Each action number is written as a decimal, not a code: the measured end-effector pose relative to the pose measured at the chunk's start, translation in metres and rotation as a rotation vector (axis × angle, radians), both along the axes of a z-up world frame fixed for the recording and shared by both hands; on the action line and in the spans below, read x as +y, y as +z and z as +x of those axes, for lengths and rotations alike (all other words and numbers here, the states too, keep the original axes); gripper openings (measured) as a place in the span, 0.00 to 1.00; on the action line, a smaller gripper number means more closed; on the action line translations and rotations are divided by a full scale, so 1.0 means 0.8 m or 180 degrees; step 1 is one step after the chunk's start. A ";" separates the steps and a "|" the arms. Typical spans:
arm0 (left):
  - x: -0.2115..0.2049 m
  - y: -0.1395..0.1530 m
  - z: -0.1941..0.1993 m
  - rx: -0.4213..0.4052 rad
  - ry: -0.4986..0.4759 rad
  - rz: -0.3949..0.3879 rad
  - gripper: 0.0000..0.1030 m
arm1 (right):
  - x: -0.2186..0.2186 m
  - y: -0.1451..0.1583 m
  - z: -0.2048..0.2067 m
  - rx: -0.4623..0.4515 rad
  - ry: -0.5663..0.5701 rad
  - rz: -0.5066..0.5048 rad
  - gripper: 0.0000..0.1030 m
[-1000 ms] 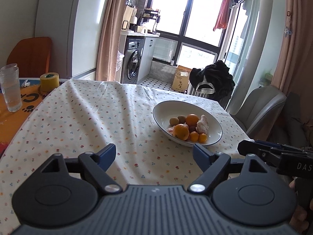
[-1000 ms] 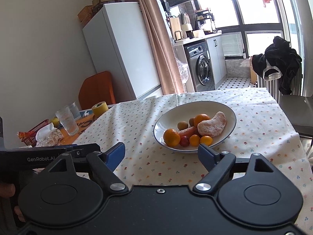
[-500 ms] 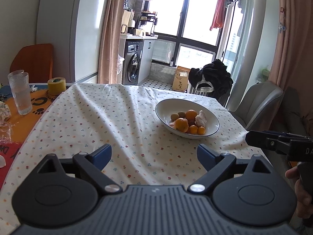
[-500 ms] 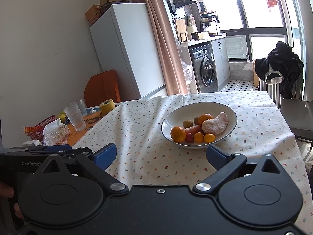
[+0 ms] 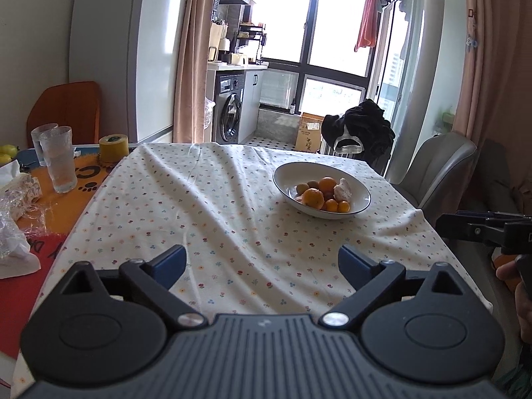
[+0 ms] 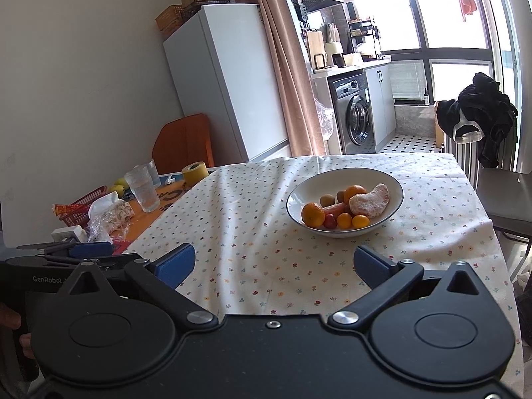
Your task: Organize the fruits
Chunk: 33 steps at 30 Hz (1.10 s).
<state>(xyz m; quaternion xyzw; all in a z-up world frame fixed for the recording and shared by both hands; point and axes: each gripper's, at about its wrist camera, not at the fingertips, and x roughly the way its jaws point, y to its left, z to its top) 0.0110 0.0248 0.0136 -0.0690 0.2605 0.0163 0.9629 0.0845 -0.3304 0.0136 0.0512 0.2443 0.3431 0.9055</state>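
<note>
- white bowl [image 6: 392, 206] with a thin dark rim, upright on the flowered tablecloth [image 6: 252, 232], toward its far right part.
- fruits heaped inside it: a large orange [image 6: 313, 214] at the near left, two small oranges [image 6: 352, 221] at the near rim, a peeled pale segment [image 6: 369, 200] on the right, two brownish-green round fruits [image 6: 333, 198] behind.

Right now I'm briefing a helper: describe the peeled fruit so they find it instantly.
On the floral tablecloth sits a white bowl. Along its right inner side lies the peeled fruit, a pale pinkish crescent, the only piece without smooth, shiny skin.
</note>
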 end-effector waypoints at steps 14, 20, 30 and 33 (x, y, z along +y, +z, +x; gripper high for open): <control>0.020 0.001 -0.013 0.0120 0.0109 -0.0025 0.96 | -0.005 0.006 -0.016 0.0084 0.0040 -0.0136 1.00; 0.018 0.002 -0.015 0.0108 0.0101 -0.0008 0.96 | -0.001 0.006 -0.019 0.0091 0.0098 -0.0160 1.00; 0.015 -0.003 -0.013 0.0101 0.0088 0.0044 0.96 | -0.002 0.007 -0.020 0.0090 0.0128 -0.0162 1.00; 0.013 -0.003 -0.012 0.0111 0.0090 0.0065 0.96 | 0.000 0.004 -0.019 0.0105 0.0145 -0.0172 1.00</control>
